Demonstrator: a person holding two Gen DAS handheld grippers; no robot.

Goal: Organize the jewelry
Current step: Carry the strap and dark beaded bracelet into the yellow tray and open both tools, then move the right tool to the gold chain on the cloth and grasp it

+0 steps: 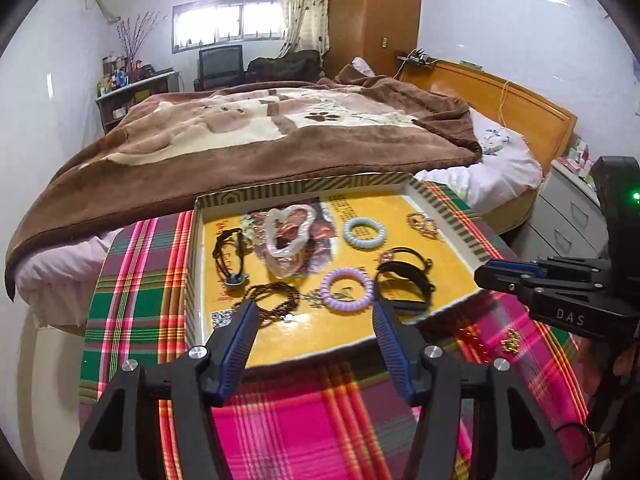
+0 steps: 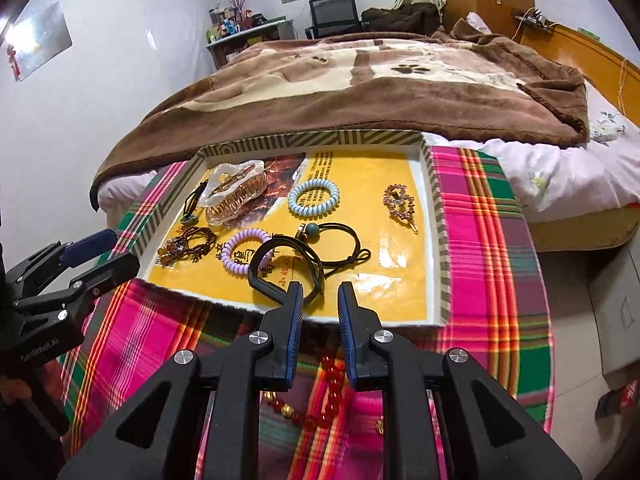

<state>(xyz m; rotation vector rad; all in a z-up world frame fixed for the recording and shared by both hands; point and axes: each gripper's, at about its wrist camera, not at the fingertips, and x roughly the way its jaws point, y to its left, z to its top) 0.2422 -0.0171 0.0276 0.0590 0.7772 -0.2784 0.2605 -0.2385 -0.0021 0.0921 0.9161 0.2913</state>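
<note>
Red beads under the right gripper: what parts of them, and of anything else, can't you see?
- Red bead bracelet, right wrist view: the right gripper and its frame cover much of the loop.
- Same bracelet, left wrist view: only blurred red dots and a gold bit on the plaid cloth.
- Printed text on the tray floor, both views: too small to read.

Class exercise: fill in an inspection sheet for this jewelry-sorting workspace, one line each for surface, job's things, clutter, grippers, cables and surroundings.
Surface: plaid cloth under a shallow tray.
Job's things: blue coil tie, purple coil tie, hair claw and rhinestone clip in the tray; red bead bracelet on the cloth outside it.
Clutter: nothing seen.
Grippers: left hand-held gripper open; right hand-held gripper open above the bracelet.
Cables: nothing seen.
Surroundings: bed with brown blanket.
</note>
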